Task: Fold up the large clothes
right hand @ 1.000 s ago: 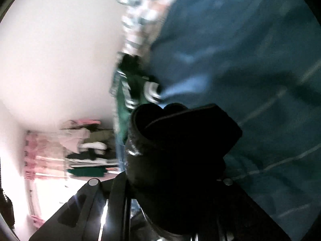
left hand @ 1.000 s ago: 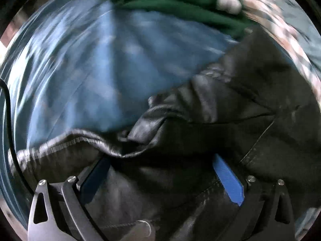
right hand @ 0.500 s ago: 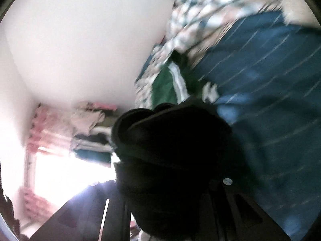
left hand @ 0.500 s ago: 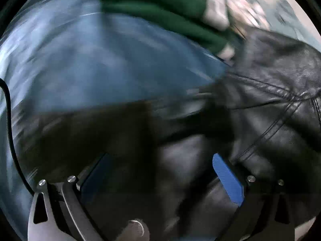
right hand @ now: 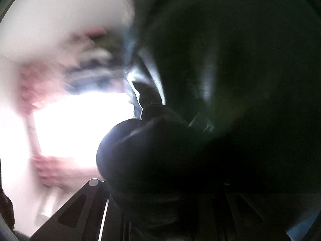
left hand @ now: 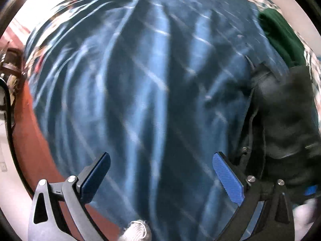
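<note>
Right wrist: black jacket (right hand: 160, 156) fills jaws.

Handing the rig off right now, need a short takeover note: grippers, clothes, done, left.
Left gripper: open, empty, over the blue striped sheet.
Right gripper: fingertips hidden; a bunch of black jacket fills the space between its fingers, looks clamped.
Clothes: black jacket bunched at the sheet's right edge, green garment beyond it.
Done: no finished fold visible.
Left: spread the jacket flat, fold it, then the green garment.
</note>
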A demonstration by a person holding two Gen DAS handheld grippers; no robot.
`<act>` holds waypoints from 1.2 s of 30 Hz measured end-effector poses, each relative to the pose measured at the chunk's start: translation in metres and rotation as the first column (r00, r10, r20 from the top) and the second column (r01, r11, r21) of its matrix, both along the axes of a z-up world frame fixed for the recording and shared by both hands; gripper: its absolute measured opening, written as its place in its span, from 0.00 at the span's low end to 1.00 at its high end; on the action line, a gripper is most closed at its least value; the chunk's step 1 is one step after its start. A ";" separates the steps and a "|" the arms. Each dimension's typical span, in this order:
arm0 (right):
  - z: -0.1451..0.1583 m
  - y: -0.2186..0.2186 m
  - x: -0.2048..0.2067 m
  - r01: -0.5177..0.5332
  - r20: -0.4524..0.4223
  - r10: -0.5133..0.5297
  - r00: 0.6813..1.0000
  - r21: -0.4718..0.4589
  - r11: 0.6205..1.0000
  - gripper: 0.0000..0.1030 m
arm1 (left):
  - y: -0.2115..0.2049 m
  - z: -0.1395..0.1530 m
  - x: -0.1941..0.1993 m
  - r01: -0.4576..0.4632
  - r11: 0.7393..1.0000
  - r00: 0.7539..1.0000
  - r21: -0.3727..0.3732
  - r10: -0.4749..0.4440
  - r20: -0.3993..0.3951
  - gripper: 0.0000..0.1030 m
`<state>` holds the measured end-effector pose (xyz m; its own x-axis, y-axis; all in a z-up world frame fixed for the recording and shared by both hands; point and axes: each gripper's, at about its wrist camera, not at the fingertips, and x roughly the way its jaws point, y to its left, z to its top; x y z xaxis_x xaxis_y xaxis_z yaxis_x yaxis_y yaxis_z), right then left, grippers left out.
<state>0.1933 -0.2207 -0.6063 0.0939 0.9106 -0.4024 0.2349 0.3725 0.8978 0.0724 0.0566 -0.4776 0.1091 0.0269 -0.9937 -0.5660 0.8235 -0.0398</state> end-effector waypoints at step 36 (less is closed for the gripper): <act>0.035 -0.074 0.119 -0.260 -0.067 0.252 0.965 -0.316 0.912 0.30 | -0.050 0.018 0.113 0.166 0.980 0.974 0.110 -0.180 0.134 1.00</act>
<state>0.3125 -0.2950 -0.5712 -0.1389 0.7249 -0.6747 0.1135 0.6885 0.7163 0.1850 0.0069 -0.4601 0.2607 0.0912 -0.9611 -0.4085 0.9124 -0.0242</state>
